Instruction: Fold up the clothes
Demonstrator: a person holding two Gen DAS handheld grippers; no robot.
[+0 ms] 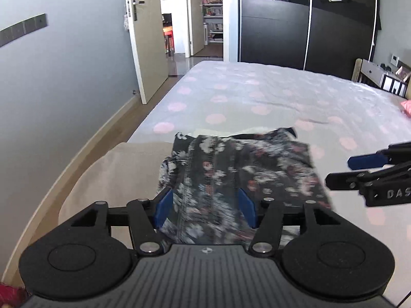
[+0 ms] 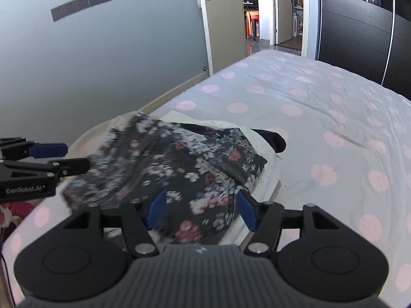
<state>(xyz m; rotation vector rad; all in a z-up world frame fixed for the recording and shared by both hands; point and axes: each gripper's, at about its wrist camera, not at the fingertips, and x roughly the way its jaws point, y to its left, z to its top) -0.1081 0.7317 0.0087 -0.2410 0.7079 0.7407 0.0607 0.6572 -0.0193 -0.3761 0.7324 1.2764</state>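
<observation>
Already the floral garment [image 2: 179, 169] lies folded atop a small pile of clothes [image 2: 259, 138] on the bed [image 2: 321, 107]; left hand-held gripper [image 1: 205, 205] and right hand-held gripper [image 2: 200, 208] hover released above it, further pieces seemingly left.

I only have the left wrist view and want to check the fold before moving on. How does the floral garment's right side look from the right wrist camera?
Observer: The floral garment ends in a folded-over flap, and its corner lies on a white cloth.
Operator: Anything else by that corner?
Observer: A dark navy piece pokes out just beyond it.
Operator: Is the right gripper pinching the garment?
Observer: No. The right gripper has its fingers open, with the garment's near edge lying loose between them.
</observation>
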